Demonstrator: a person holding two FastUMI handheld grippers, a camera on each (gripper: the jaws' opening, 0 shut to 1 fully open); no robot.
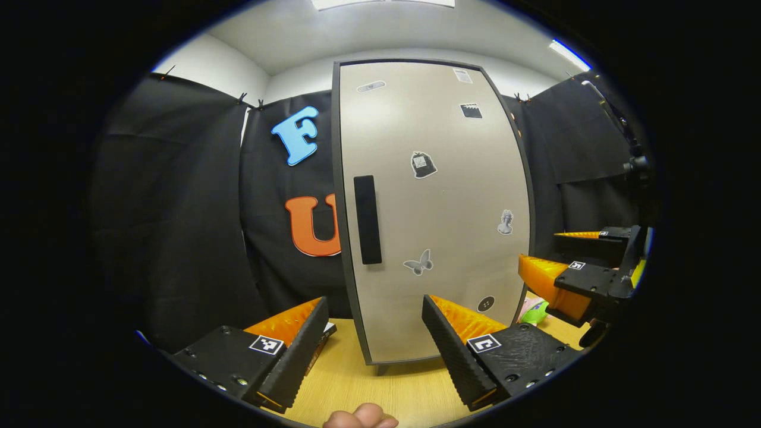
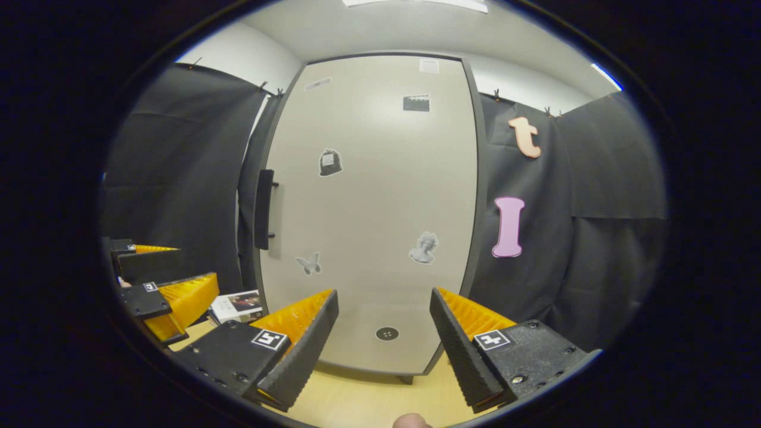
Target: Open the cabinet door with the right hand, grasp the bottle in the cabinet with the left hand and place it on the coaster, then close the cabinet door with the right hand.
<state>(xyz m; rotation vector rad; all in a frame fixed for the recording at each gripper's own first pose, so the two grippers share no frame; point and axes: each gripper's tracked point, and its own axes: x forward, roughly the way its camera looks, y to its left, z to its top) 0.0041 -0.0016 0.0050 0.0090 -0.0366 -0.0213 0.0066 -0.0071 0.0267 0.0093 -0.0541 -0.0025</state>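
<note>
I held my left gripper (image 1: 374, 339) and right gripper (image 2: 383, 333), both spread wide, before the closed sticker-dotted beige cabinet door (image 1: 434, 208) with its black bar handle (image 1: 367, 220).

Both views are evenly bright, lit by ceiling panels (image 1: 383, 3) that blow out to white at the top edge. The cabinet door (image 1: 428, 208) carries a soft sheen high up and bows strongly from fisheye distortion. Its handle (image 1: 367, 219) casts only a faint shadow. Edges darken and perhaps soften slightly; the centre is sharp.
</note>
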